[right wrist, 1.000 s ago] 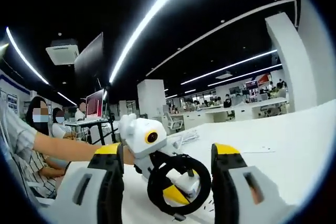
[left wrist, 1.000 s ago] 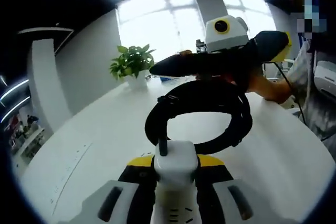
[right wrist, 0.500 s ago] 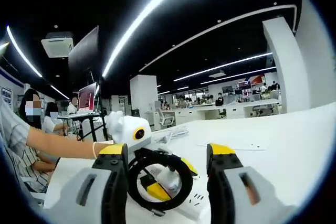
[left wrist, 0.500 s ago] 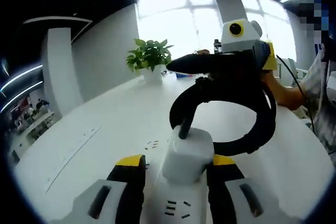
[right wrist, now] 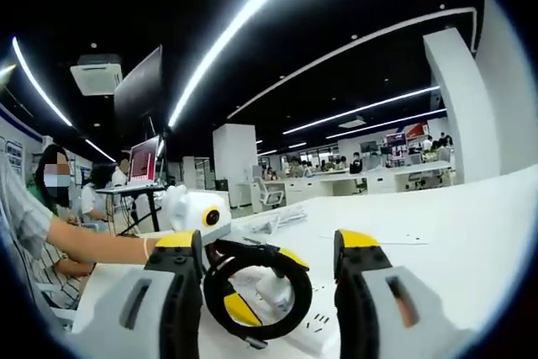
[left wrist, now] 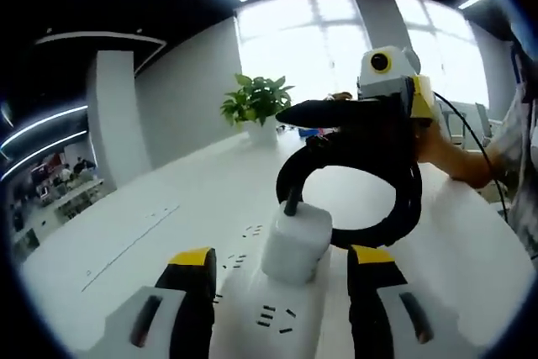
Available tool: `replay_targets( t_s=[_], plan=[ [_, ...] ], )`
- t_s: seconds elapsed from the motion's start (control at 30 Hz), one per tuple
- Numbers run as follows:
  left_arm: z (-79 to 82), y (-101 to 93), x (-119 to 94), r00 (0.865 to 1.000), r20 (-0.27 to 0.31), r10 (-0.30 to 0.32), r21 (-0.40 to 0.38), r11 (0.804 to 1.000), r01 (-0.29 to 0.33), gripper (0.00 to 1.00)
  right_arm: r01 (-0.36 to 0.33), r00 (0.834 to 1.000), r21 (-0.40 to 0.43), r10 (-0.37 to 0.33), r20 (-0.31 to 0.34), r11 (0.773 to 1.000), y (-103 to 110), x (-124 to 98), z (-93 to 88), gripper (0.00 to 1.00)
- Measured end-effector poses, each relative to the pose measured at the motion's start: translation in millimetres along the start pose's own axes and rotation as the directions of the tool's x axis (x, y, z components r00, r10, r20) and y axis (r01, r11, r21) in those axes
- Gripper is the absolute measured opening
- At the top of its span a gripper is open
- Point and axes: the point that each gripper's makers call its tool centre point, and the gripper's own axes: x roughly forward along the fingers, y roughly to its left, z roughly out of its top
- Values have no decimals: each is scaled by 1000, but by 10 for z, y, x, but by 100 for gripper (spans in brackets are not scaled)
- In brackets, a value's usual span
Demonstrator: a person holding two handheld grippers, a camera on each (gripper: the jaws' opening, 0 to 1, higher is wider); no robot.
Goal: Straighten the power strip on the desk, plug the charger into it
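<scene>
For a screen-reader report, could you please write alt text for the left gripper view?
A white charger stands plugged into a white power strip on a white desk, its black cable coiled behind. The left gripper is open around it; the right gripper hovers beyond.

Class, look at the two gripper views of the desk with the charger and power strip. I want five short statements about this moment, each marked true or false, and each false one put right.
1. The white charger stands on the power strip. True.
2. The left hand-held gripper is shut on the charger. False: its jaws stand open on either side, apart from it.
3. The charger's black cable is bundled in a loop. True.
4. A potted plant stands on the desk beyond the charger. True.
5. The right hand-held gripper holds the cable loop. False: its jaws are open with the loop lying between them, ungripped.
</scene>
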Motion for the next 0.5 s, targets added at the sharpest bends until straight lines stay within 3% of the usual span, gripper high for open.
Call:
replay_targets(
  t_s=[0.13, 0.27, 0.37, 0.43, 0.5],
  plan=[
    [45, 106, -156, 994, 32, 107, -138, 985, -101, 71, -6, 1000, 6, 6, -13, 1000, 8, 7, -38, 64],
    [101, 167, -327, 983, 74, 168, -254, 956, -145, 91, -25, 1000, 18, 26, -16, 1000, 51, 13, -64, 65],
    [56, 169, -442, 979, 62, 197, -259, 950, -174, 88, -43, 999, 18, 43, -18, 999, 77, 17, -76, 65],
    [-80, 189, -540, 971, -2, 238, -182, 955, -234, 82, -49, 999, 23, 50, -20, 999, 89, 21, -88, 66],
    [-117, 185, -590, 961, -13, 276, -171, 946, -274, 83, -59, 998, 34, 60, -16, 998, 105, 19, -90, 66]
  ],
)
